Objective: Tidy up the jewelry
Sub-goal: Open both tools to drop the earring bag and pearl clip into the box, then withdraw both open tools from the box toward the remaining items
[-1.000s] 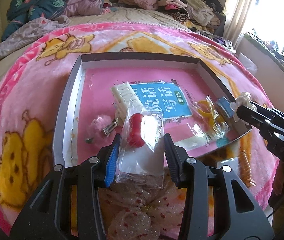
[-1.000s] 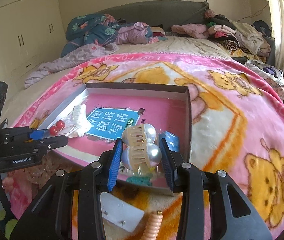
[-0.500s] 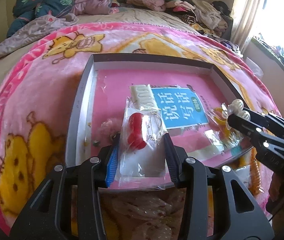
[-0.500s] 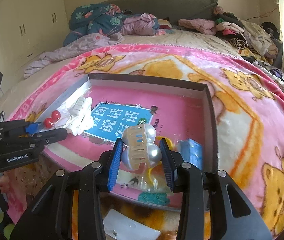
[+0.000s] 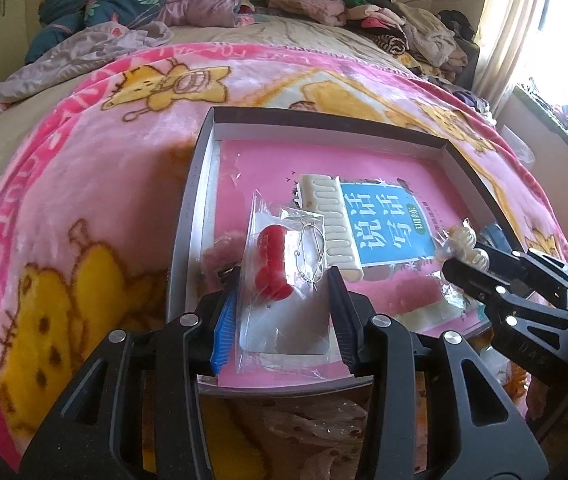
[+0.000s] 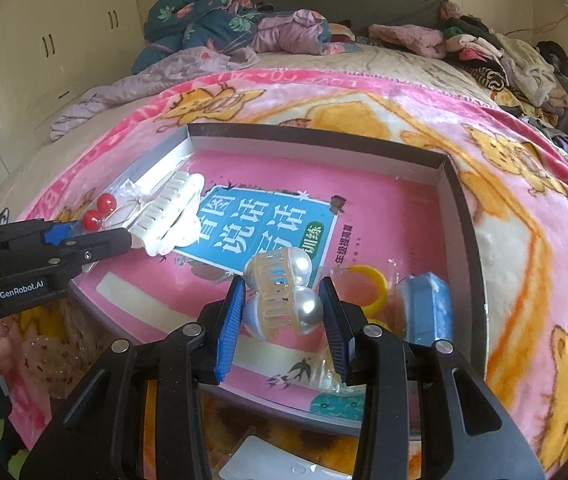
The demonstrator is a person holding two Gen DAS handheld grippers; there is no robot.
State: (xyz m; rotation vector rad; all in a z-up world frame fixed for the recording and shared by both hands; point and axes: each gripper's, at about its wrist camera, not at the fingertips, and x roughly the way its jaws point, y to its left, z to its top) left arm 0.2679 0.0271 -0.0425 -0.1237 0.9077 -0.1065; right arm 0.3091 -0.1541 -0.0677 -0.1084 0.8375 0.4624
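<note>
My left gripper [image 5: 282, 284] is shut on a clear bag with red cherry earrings [image 5: 272, 264] and holds it over the near left of the grey box [image 5: 192, 208]. The earrings also show in the right wrist view [image 6: 98, 212]. My right gripper [image 6: 280, 300] is shut on a clear pearl hair claw [image 6: 280, 292] above the box's near right part; the claw also shows in the left wrist view [image 5: 464, 242]. A white hair claw [image 5: 330, 224] lies in the box on a pink and blue book [image 6: 260, 232].
In the box lie a yellow ring in plastic [image 6: 368, 284], a blue clip [image 6: 428, 312] and a pink fluffy clip [image 5: 220, 252]. The box sits on a pink cartoon blanket [image 5: 84, 200]. Clothes are piled at the bed's far side [image 6: 244, 28].
Both grippers have moved forward over the box with their items still held. The bag with earrings now hangs over the box floor beside the white claw.
</note>
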